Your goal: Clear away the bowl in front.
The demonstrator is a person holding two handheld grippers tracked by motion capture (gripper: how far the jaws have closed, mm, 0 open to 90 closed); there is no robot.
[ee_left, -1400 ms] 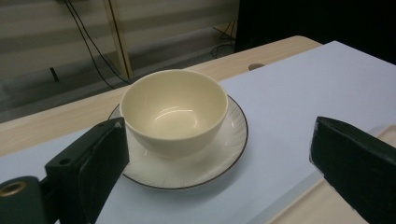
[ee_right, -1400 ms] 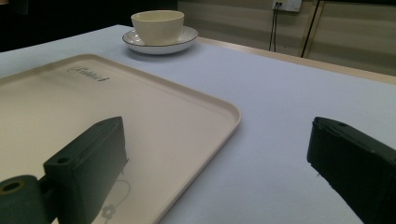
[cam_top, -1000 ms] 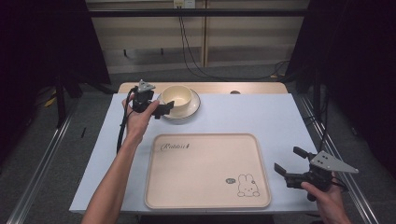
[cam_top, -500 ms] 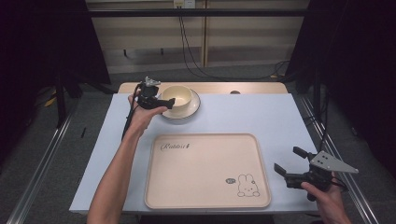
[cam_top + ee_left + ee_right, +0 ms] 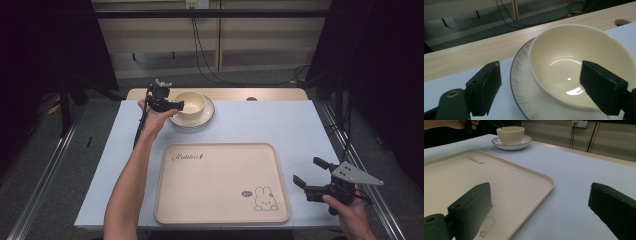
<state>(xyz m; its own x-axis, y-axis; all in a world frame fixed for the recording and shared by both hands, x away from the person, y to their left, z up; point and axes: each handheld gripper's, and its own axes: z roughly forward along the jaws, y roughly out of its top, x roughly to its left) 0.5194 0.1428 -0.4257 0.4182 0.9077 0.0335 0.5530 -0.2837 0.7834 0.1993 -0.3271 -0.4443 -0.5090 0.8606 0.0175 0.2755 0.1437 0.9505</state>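
Now the table, covered in a pale blue sheet with a wooden strip bare along its far edge, is seen in a dim room hung with dark curtains, cables trailing over the grey floor behind. A large cream tray with a rabbit print is laid near the front edge. At the far left a saucer is set, and the cream bowl stands on it.

Over the last second the left gripper has been brought from just short of the saucer up to the bowl. In the left gripper view its jaws are held apart astride the near wall of the bowl, one outside, one over the inside; contact cannot be made out for certain. A pinch on the rim is probably next.

The right gripper has been kept spread wide beside the tray's right edge, holding nothing.
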